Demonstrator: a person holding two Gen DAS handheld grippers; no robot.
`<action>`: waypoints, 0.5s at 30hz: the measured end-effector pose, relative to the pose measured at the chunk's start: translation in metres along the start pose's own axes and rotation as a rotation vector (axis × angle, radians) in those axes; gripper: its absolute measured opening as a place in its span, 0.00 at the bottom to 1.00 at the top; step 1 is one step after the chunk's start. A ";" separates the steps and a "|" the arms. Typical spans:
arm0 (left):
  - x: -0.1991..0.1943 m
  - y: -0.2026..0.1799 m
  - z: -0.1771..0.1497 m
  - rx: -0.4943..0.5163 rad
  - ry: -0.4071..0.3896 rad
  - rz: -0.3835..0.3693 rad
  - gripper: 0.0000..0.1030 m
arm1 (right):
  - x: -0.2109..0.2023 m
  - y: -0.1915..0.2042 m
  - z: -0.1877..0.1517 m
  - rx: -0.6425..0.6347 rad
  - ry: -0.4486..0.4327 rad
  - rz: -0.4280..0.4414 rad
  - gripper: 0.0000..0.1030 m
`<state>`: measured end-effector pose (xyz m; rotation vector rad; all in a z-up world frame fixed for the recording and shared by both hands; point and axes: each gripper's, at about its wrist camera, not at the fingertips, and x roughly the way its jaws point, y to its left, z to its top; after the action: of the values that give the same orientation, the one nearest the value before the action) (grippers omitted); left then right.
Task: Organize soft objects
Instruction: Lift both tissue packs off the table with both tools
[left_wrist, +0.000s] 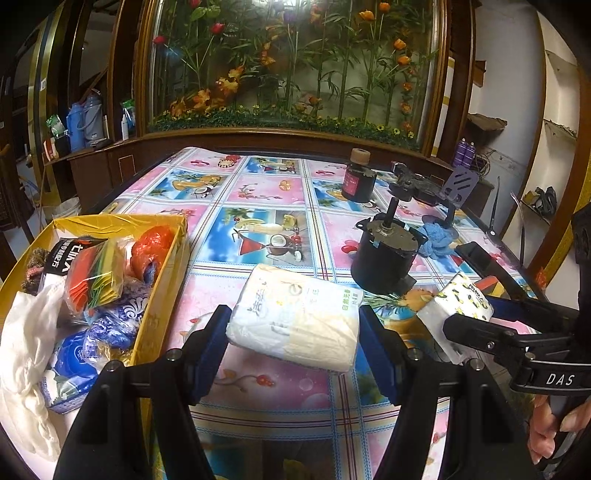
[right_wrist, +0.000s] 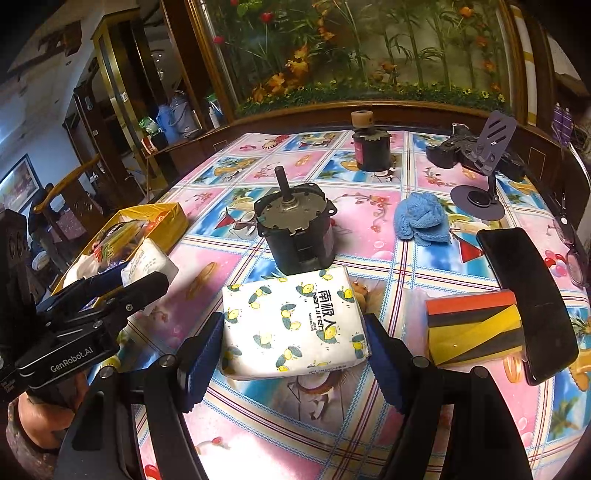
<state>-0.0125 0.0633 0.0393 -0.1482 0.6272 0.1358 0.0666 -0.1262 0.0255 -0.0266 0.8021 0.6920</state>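
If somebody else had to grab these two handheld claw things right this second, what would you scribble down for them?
Left gripper: jaws closed on the cream plastic-wrapped tissue pack, beside the yellow cardboard box.
Right gripper: jaws closed on the white lemon-print tissue pack; whether it is lifted is unclear.
Done: the box already holds bagged soft items.
Left: put both packs in the box; the blue knitted cloth and striped orange-yellow-black packet are on the table. The black motor isn't soft; leave it.
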 end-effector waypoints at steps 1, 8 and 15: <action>0.000 0.000 0.000 0.002 -0.003 0.001 0.66 | 0.000 0.000 0.000 0.001 -0.002 -0.001 0.76; -0.003 -0.002 0.001 0.010 -0.013 0.003 0.66 | -0.003 0.001 0.002 0.017 -0.023 -0.005 0.76; -0.006 -0.003 0.001 0.010 -0.022 0.006 0.66 | -0.007 0.003 0.004 0.050 -0.050 0.014 0.76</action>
<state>-0.0159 0.0600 0.0442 -0.1347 0.6068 0.1402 0.0641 -0.1263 0.0339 0.0411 0.7718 0.6835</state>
